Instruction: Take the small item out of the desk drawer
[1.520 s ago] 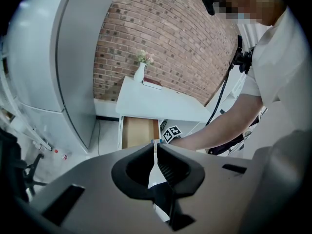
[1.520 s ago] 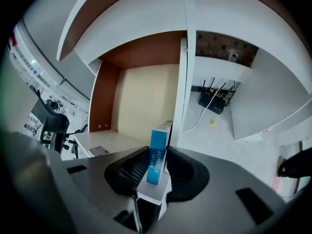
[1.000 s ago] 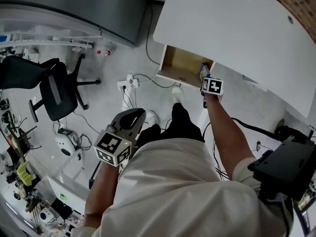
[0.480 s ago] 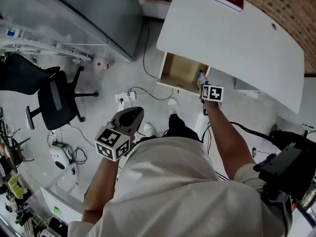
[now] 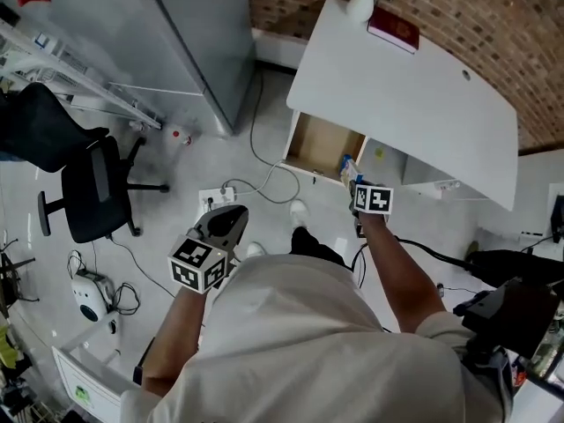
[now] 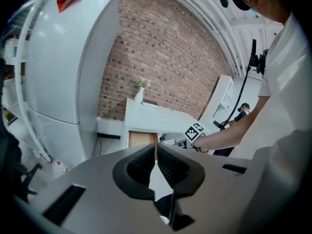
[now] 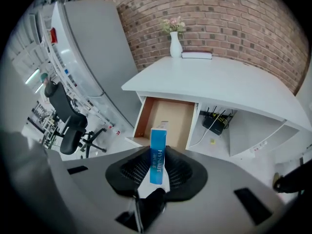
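A small blue box (image 7: 157, 155) stands upright between the pads of my right gripper (image 7: 157, 172), which is shut on it. In the head view the right gripper (image 5: 356, 189) holds the blue box (image 5: 347, 167) just in front of the open wooden drawer (image 5: 322, 145) of the white desk (image 5: 414, 95). The drawer (image 7: 165, 120) looks bare inside. My left gripper (image 5: 227, 226) hangs low at the person's left side, away from the desk. Its jaws (image 6: 156, 167) stand almost together with nothing between them.
A vase (image 7: 175, 46) and a red book (image 5: 394, 29) stand on the desk's far edge by the brick wall. A grey cabinet (image 5: 176, 33) is left of the desk. An office chair (image 5: 84, 188) and floor cables with a power strip (image 5: 216, 197) lie at the left.
The right gripper has drawn back from the drawer with the blue box in it. The head view has tilted up, and more of the desk and brick wall show.
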`<state>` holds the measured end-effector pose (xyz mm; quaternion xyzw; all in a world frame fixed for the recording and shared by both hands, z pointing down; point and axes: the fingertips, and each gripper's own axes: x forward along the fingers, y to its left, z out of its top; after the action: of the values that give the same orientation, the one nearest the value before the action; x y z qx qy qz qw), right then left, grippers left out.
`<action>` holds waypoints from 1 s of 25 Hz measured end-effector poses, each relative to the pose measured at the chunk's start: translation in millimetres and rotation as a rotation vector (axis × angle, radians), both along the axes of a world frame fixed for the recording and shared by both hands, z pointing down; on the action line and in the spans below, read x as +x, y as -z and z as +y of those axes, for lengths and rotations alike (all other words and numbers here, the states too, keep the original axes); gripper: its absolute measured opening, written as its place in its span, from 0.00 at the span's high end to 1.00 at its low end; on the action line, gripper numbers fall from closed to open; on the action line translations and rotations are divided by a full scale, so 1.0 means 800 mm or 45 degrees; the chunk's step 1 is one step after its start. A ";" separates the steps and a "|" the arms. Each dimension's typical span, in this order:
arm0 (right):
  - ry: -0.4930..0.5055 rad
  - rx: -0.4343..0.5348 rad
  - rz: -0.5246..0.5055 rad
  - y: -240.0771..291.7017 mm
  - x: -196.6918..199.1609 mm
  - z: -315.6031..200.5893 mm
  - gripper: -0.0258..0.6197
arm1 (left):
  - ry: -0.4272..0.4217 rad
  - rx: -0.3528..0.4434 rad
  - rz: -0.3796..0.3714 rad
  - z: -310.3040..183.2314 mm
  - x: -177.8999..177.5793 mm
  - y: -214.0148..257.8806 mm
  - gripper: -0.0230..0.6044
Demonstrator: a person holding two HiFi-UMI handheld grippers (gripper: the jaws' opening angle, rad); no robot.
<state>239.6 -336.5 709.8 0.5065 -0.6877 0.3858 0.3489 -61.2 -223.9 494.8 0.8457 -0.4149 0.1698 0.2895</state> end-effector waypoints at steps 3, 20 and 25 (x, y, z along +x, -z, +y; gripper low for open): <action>0.014 0.019 -0.023 0.027 -0.017 0.034 0.79 | -0.001 0.012 0.008 0.023 -0.016 0.005 0.92; 0.080 0.088 -0.132 0.131 -0.131 0.272 0.79 | -0.110 0.039 0.082 0.162 -0.080 -0.004 0.92; 0.139 0.072 -0.151 0.147 -0.153 0.325 0.79 | -0.100 0.036 0.092 0.186 -0.085 -0.001 0.92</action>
<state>117.3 -76.2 592.2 0.4542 -0.7443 0.3759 0.3136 -129.6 -74.9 495.9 0.8710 -0.3731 0.1443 0.2854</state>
